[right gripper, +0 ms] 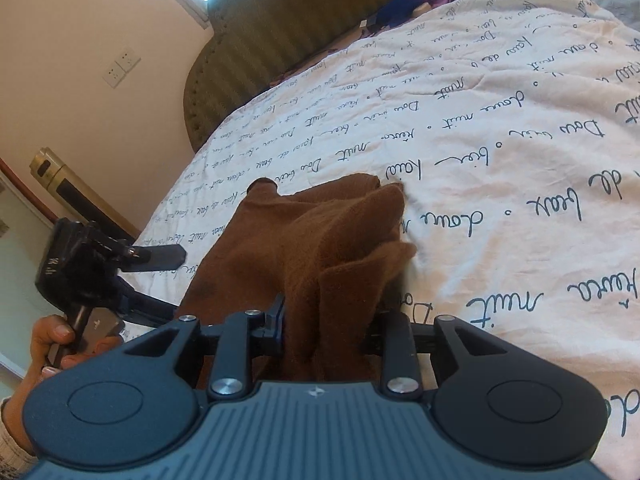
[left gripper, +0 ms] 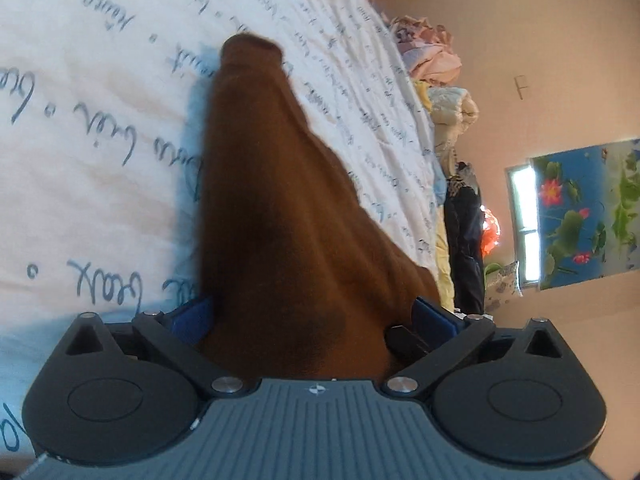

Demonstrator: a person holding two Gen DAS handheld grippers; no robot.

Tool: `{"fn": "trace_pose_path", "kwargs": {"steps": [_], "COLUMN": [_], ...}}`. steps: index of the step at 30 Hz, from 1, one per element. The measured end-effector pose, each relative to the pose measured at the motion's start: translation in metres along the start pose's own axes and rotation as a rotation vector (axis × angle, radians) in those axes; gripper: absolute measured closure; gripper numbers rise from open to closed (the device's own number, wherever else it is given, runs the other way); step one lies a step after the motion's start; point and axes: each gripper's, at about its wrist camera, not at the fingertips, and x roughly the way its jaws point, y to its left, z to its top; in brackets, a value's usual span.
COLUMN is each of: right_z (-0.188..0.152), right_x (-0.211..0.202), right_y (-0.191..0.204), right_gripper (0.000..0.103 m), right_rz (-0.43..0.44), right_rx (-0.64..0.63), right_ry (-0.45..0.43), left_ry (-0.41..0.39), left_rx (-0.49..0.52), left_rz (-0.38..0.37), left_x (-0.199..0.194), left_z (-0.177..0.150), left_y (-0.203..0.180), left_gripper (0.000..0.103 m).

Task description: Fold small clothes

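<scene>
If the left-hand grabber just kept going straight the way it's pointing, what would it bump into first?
Most likely the brown garment: it already lies between the open fingers of the left gripper and stretches ahead along its line. Under and past it is the white printed bedspread. Depth is hard to judge.

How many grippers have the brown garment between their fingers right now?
2: the left gripper, jaws wide open around the brown garment; the right gripper shut on it.

The brown garment (right gripper: 320, 240) is soft, fuzzy knit cloth, matt. Beneath it the white bed cover (right gripper: 500, 152) printed with dark script is thin, faintly wrinkled fabric. The right gripper (right gripper: 328, 320) is matt black plastic with shiny metal pins and a ribbed grey top.
</scene>
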Motion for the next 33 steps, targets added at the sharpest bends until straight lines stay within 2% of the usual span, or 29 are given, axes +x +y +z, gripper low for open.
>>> {"fn": "trace_pose_path", "kwargs": {"steps": [5,8,10,11,12,13,14,17,21,24,29,33], "right_z": [-0.004,-0.007,-0.01,-0.012,-0.014,-0.015,-0.015,-0.013,-0.005,0.008,0.042,0.079], "right_x": [-0.003,0.001,0.004,0.006,0.007,0.007,0.006,0.002,-0.002,-0.007,0.001,0.016], "right_y": [-0.01,-0.017,-0.023,-0.024,-0.024,-0.023,-0.02,-0.006,0.022,0.043,0.076,0.096], "right_gripper": [0.066,0.06,0.06,0.062,0.07,0.074,0.076,0.078,0.08,0.08,0.08,0.08], "right_rz": [0.019,0.022,0.054,0.063,0.062,0.063,0.063,0.048,-0.008,-0.005,0.02,0.038], "right_rx": [0.033,0.046,0.089,0.101,0.111,0.12,0.121,0.089,0.015,-0.026,-0.063,-0.064], "right_ry": [-0.003,0.014,0.015,0.015,0.011,0.014,0.012,-0.004,-0.02,-0.041,-0.047,-0.07], "left_ry": [-0.043,-0.029,0.011,0.014,0.022,0.041,0.053,0.036,-0.009,-0.042,-0.078,-0.114], "left_rx": [-0.006,-0.045,0.003,0.019,0.029,0.029,0.001,0.005,0.074,0.133,0.209,0.26], "left_rz": [-0.026,-0.028,-0.013,0.006,0.035,0.065,0.052,0.027,0.047,0.047,0.09,0.127], "left_x": [-0.01,-0.001,0.011,0.015,0.018,0.021,0.021,0.016,-0.001,-0.023,-0.058,-0.082], "left_z": [-0.005,0.003,0.007,0.006,0.006,0.006,0.004,0.002,-0.002,0.006,0.039,0.08], "left_y": [0.008,0.01,-0.001,-0.006,-0.01,-0.01,-0.002,0.006,-0.008,-0.024,-0.051,-0.076], "left_gripper": [0.0,0.0,0.003,0.011,0.023,0.064,0.065,0.07,0.074,0.074,0.074,0.074]}}
